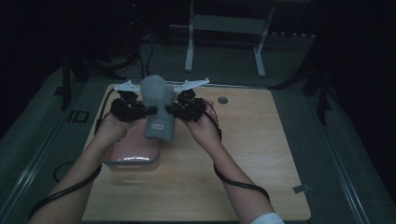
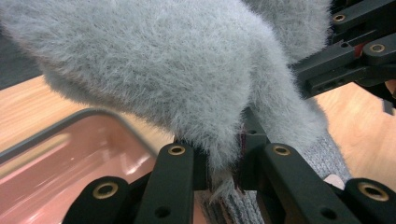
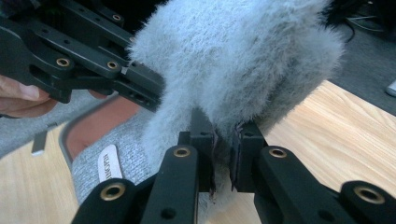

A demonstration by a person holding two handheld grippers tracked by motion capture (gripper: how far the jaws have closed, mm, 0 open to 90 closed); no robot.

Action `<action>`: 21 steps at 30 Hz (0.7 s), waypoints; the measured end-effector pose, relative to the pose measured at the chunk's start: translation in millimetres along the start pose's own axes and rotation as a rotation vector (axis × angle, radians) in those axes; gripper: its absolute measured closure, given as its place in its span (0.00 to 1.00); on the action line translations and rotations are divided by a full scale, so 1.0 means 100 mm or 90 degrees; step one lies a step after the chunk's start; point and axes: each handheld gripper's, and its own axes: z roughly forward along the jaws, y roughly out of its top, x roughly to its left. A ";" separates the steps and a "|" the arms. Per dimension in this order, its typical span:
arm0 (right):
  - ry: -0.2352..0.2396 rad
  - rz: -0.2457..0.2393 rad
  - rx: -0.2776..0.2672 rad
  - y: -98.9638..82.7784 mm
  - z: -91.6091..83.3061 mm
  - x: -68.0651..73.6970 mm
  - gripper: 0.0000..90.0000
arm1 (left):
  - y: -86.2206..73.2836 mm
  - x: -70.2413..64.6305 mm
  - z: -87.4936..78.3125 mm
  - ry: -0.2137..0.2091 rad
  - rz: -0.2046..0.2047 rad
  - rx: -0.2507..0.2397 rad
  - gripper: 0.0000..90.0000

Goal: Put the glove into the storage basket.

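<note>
A fluffy grey knit hat (image 1: 158, 106) with a small white label (image 1: 159, 126) hangs in the air between both grippers, over the left part of the wooden table (image 1: 243, 154). My left gripper (image 1: 150, 110) is shut on its left edge; in the left gripper view the jaws pinch the fuzzy fabric (image 2: 196, 74) at the gripper (image 2: 225, 165). My right gripper (image 1: 168, 109) is shut on the opposite edge; the right gripper view shows its jaws squeezing the hat (image 3: 243, 56) at the gripper (image 3: 223, 158), with the label (image 3: 108, 169) lower left and the left gripper (image 3: 140, 91) beyond.
A pink tray with a grey rim (image 1: 133, 158) lies on the table under and just in front of the hat, also seen as the tray (image 2: 70, 154). A small round grommet (image 1: 222, 100) sits near the table's back edge. A white stand (image 1: 224, 37) rises behind the table.
</note>
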 end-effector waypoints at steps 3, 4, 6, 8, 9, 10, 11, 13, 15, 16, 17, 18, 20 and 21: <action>0.008 -0.002 0.004 0.11 0.14 0.09 0.91 | -0.05 0.11 -0.12 0.015 -0.012 0.001 0.89; 0.012 -0.001 0.006 0.14 0.18 0.12 0.91 | -0.07 0.15 -0.16 0.020 -0.015 0.002 0.89; 0.017 -0.003 0.007 0.20 0.28 0.19 0.91 | -0.11 0.23 -0.23 0.031 -0.023 0.007 0.89; 0.023 -0.007 0.013 0.23 0.37 0.25 0.91 | -0.16 0.30 -0.27 0.038 -0.030 0.013 0.89; 0.025 -0.008 0.015 0.24 0.42 0.28 0.91 | -0.20 0.33 -0.29 0.039 -0.036 0.017 0.89; 0.027 -0.009 0.021 0.24 0.47 0.31 0.91 | -0.24 0.37 -0.29 0.040 -0.042 0.021 0.89; 0.030 -0.008 0.027 0.24 0.53 0.33 0.91 | -0.29 0.40 -0.28 0.041 -0.049 0.028 0.89; 0.035 -0.001 0.041 0.20 0.64 0.35 0.91 | -0.38 0.46 -0.24 0.044 -0.065 0.040 0.89; 0.039 0.006 0.058 0.14 0.76 0.35 0.91 | -0.47 0.51 -0.18 0.047 -0.076 0.060 0.89; 0.038 0.014 0.077 0.06 0.89 0.35 0.91 | -0.52 0.53 -0.14 0.051 -0.077 0.068 0.89; 0.038 0.014 0.077 0.06 0.89 0.35 0.91 | -0.57 0.55 -0.10 0.053 -0.084 0.078 0.89; 0.037 0.016 0.085 0.02 0.95 0.35 0.91 | -0.61 0.57 -0.05 0.056 -0.089 0.087 0.89; 0.032 0.019 0.106 -0.06 1.08 0.34 0.91 | -0.70 0.61 0.04 0.061 -0.106 0.109 0.89; 0.031 0.024 0.118 -0.10 1.13 0.33 0.91 | -0.74 0.62 0.09 0.063 -0.112 0.118 0.89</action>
